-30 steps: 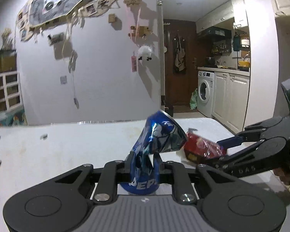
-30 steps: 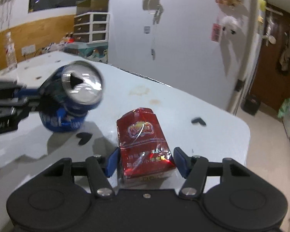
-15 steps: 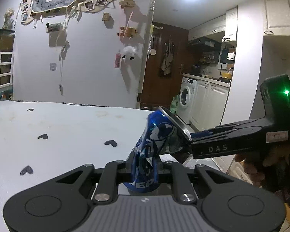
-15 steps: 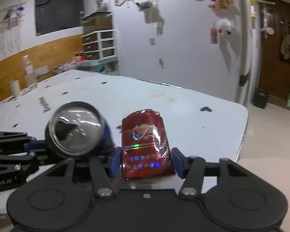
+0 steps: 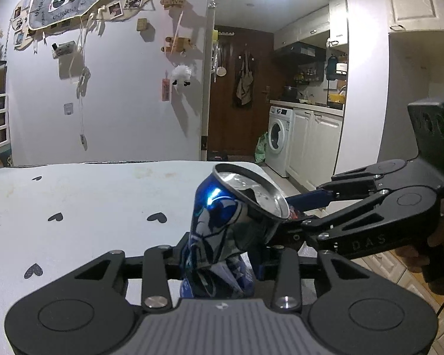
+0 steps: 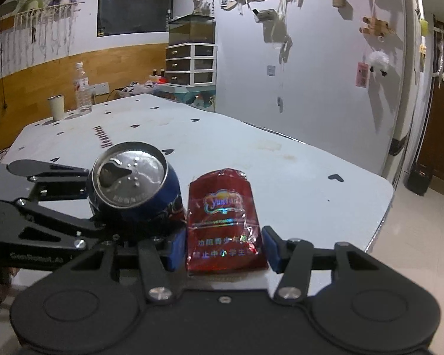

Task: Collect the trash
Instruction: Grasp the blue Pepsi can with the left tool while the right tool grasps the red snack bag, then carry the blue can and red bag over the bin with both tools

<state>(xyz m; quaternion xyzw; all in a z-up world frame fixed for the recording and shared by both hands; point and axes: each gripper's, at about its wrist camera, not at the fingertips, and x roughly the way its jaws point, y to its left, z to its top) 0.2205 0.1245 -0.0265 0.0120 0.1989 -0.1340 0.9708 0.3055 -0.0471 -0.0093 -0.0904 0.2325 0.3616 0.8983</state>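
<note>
Left wrist view shows my left gripper (image 5: 219,261) with its fingers (image 5: 183,254) clamped on the crumpled waist of the blue can (image 5: 231,230), whose open top tilts toward the right. A second ago the can stood over the white bench (image 5: 103,195) with the red packet visible beside it; now both have come up and drawn together, and my right gripper (image 6: 222,250) reaches in so close that the can's rim hides most of what it carries. From the right wrist, the fingers (image 6: 270,248) of that gripper are closed on the red cigarette packet (image 6: 225,222), which stands upright between the blue pads, the can just beside it on the left and nearly touching. The bench edge lies beneath and ahead of both, with the tiled floor (image 6: 414,236) past it. I judge that both pieces of trash are now lifted and secured, so the picking part is done. What remains is carrying them to a bin, and none is in view. The dented can looks the less secure load, since it leans well off upright.
</note>
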